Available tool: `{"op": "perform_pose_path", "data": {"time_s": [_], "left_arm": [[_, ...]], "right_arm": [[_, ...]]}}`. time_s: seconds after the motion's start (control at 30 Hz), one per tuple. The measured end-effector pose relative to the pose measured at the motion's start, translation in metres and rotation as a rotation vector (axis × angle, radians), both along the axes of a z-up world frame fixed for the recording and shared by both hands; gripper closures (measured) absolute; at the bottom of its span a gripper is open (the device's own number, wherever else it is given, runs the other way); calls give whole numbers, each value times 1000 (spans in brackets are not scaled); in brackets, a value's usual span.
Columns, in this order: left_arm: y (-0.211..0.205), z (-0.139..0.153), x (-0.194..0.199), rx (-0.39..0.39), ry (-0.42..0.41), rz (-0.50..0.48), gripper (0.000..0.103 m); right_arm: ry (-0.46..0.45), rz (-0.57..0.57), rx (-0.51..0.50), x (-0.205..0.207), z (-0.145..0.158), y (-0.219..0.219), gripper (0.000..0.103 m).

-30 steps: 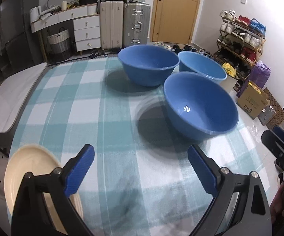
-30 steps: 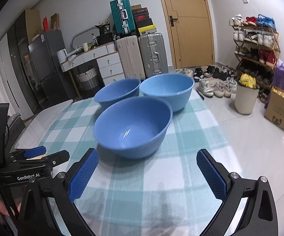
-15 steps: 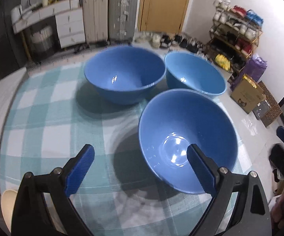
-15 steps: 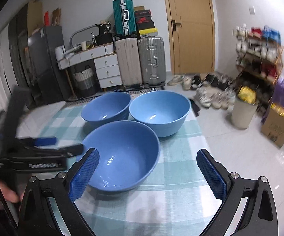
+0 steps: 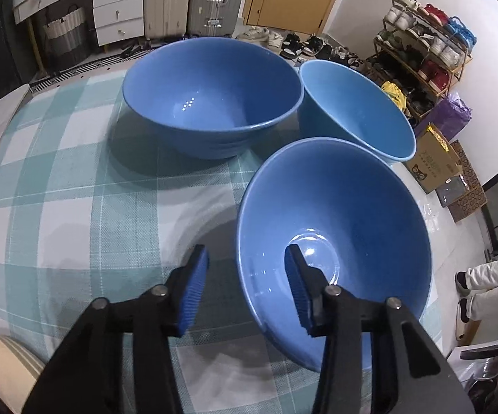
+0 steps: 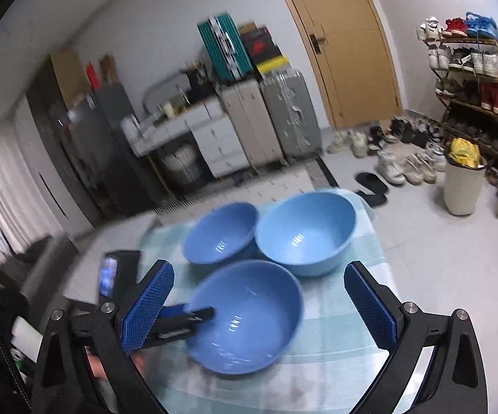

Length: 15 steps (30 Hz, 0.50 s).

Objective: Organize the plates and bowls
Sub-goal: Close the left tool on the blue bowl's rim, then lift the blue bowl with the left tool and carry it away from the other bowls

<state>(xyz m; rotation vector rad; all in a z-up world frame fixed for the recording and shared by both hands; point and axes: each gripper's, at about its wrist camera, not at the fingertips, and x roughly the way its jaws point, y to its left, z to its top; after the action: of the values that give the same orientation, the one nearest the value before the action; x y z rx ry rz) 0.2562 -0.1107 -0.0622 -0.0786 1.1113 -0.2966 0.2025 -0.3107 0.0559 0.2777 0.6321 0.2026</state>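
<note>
1. left gripper (image 5: pixel 245 276) straddling the near rim of the nearest blue bowl (image 5: pixel 352 214), half closed, seemingly not yet pinching.
2. right gripper (image 6: pixel 259 303) spread wide, holding nothing.
3. nearest bowl on checked tablecloth (image 5: pixel 76 179), before two other bowls (image 5: pixel 211 93).

The near bowl (image 5: pixel 335 227) is deep blue. The far left bowl (image 5: pixel 211 93) is deep blue too. The far right bowl (image 5: pixel 356 110) is lighter blue. The tablecloth (image 5: pixel 59 189) has teal and white checks. A cream plate (image 5: pixel 4 369) sits at the corner. The gripper pads (image 5: pixel 193 291) are blue on black arms.
</note>
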Motion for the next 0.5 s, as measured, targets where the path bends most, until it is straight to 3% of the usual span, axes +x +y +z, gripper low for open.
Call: {"op": "perform_pose_path", "data": {"time_s": [0.07,0.27,0.33,0.5], "left_arm": [[1,-1,-1,-10,3,3,72],[2,-7,-1,-29,32,-5,83],[1,-7,-1,-26,39,-11,92],[-5,-4,-4,13,20,-18,94]], "right_arm": [[60,-3,-23,16,-10,-1,2],[192,25,-110,44,-48,6,2],[230,33,-137,49,-61,9,2],[323,65,-164,65,-88,13,3]]}}
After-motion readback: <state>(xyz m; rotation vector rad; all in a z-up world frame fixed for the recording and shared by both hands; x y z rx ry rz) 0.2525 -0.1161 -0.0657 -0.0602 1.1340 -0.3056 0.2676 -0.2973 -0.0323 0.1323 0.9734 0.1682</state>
